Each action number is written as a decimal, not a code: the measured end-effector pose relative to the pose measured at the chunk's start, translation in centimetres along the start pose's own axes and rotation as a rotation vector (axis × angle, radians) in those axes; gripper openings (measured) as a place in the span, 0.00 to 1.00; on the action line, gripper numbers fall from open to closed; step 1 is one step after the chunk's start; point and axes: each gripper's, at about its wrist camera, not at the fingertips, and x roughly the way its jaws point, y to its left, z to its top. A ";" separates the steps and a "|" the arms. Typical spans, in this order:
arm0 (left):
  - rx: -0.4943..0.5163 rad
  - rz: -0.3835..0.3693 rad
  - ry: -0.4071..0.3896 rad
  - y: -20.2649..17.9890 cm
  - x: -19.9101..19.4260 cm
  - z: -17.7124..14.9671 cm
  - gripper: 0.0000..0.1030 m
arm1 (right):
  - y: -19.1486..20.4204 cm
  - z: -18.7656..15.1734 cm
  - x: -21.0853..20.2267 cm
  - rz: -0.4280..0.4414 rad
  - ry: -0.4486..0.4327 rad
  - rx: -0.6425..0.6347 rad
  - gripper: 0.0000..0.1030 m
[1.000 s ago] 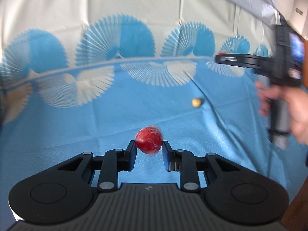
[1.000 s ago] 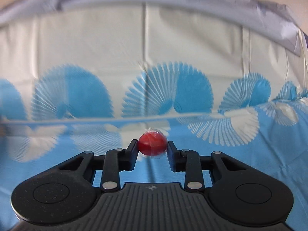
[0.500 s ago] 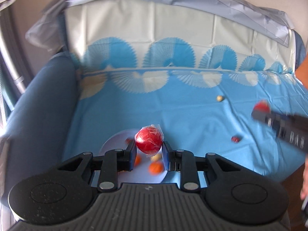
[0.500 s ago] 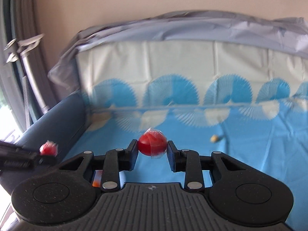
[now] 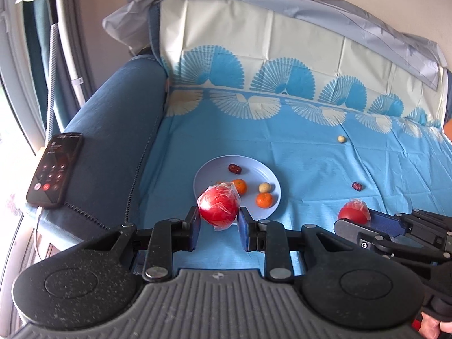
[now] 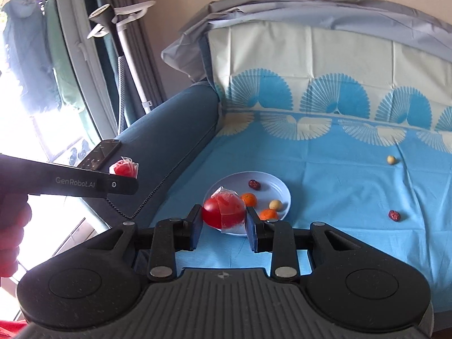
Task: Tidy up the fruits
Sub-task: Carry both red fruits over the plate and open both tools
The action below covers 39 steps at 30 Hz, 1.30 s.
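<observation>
A round red fruit wrapped in clear plastic film (image 5: 219,207) is sitting pinched between the jaws of the left gripper (image 5: 219,226), hanging in the air in front of a pale blue round plate (image 5: 206,173). A second film-wrapped red fruit (image 6: 224,209) is being held the same way by the right gripper (image 6: 224,230), also near that plate. The plate is lying on a blue sheet with white fan patterns (image 5: 310,163) spread over a sofa, and is already holding two small oranges (image 5: 264,200), a dark red date (image 5: 234,168) and a pale round fruit (image 5: 264,188).

The step in hand looks like carrying both red fruits to the plate. Next, each one probably needs lowering into a free spot, then releasing gently so nothing rolls off.

A loose date (image 5: 356,186) and a pale fruit (image 5: 341,139) are waiting on the sheet. "GenRobot.AI" is printed on the left gripper's side. A black phone (image 5: 55,169) is lying on the armrest, its text unreadable.
</observation>
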 end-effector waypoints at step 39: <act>0.022 -0.005 0.137 0.5 10.9 3.0 0.30 | -1.6 1.2 9.5 -0.051 0.117 -0.004 0.33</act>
